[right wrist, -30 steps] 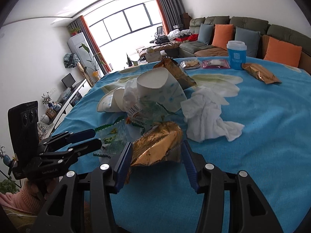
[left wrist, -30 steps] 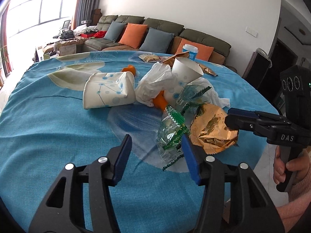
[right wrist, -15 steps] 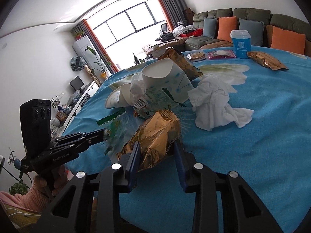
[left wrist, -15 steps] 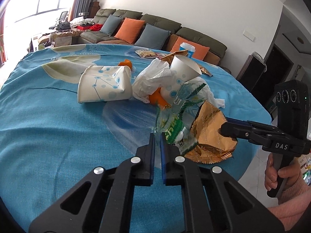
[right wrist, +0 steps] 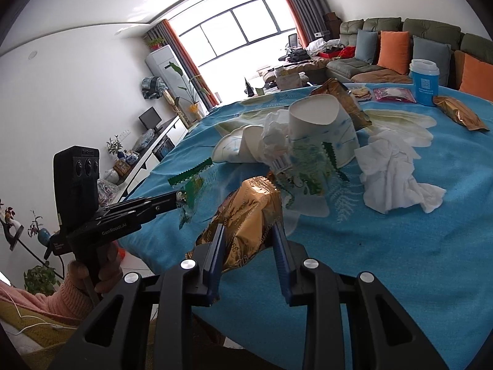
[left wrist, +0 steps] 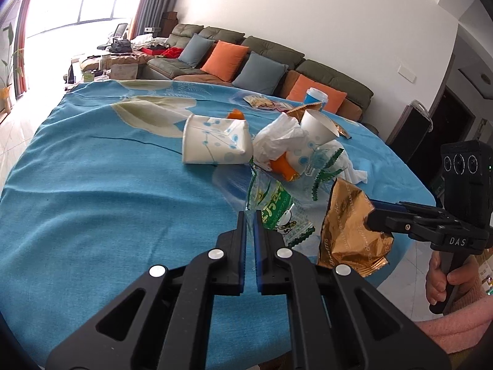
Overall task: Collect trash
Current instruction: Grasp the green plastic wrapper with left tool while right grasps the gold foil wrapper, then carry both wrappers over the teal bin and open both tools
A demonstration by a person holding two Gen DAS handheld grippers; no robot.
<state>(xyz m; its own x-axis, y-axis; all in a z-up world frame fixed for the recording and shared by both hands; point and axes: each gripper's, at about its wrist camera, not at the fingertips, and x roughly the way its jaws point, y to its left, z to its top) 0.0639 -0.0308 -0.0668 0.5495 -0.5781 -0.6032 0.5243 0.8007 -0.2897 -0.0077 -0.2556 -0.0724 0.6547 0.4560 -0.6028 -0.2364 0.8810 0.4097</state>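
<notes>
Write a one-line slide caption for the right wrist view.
Right gripper clamps a gold foil snack bag above the blue tablecloth, while the left gripper pinches a green-and-clear wrapper.

A table under a blue cloth [left wrist: 92, 185] carries the litter. Ahead of the left claw [left wrist: 250, 215] lie a flattened paper cup [left wrist: 215, 145], a white plastic bag [left wrist: 277, 140] and a second cup [left wrist: 315, 126] on its side. Ahead and right of the right claw [right wrist: 249, 231] lies a crumpled tissue [right wrist: 391, 178]; farther off stand a blue lidded cup [right wrist: 423, 81], a pink packet [right wrist: 393, 95] and a gold wrapper [right wrist: 459, 112].
</notes>
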